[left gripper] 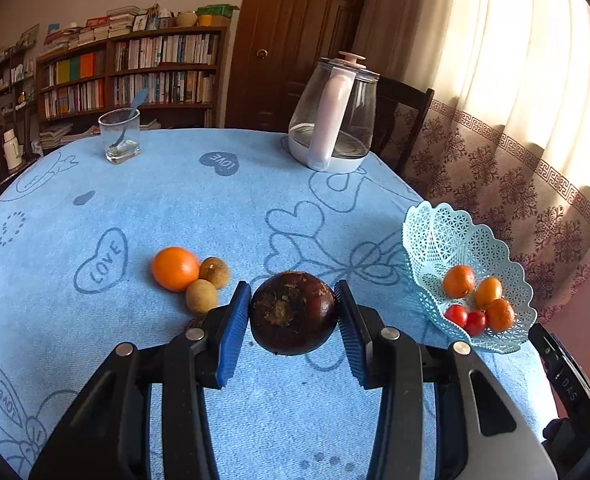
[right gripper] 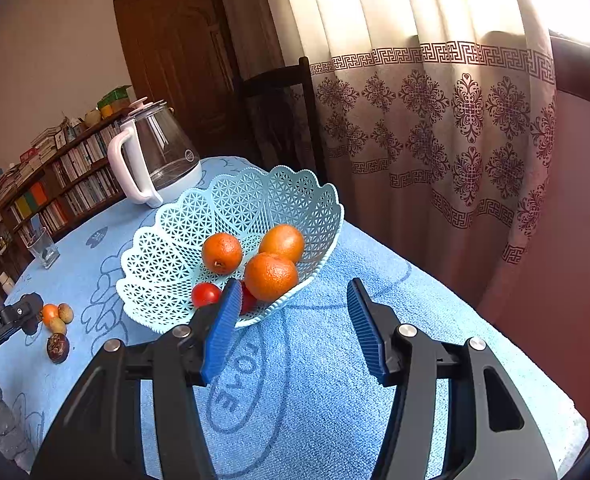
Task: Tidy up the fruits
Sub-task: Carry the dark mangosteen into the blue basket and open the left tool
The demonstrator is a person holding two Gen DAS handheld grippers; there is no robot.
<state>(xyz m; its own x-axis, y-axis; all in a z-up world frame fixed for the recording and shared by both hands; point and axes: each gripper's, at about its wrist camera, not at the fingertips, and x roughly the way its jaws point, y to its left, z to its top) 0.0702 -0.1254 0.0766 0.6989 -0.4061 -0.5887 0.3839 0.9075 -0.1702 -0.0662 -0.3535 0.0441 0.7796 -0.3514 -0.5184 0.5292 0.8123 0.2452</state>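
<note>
Left gripper (left gripper: pixel 293 314) is straddling the round dark-brown mangosteen-like fruit (left gripper: pixel 293 313) left of the pale-blue lattice plastic basket (left gripper: pixel 435 236). Can't tell if it's actually clamped, so it might roll away. Right gripper (right gripper: pixel 295 326) is apart and empty by the basket.

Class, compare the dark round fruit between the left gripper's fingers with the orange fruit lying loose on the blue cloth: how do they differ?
The dark fruit is deep brown-purple with a rough, flaky patch; the orange fruit is bright and smooth. The dark fruit sits between the left gripper pads, apart from other fruit; the orange fruit touches two small brown fruits. The dark fruit looks bigger. Both are round and outside the basket.
</note>
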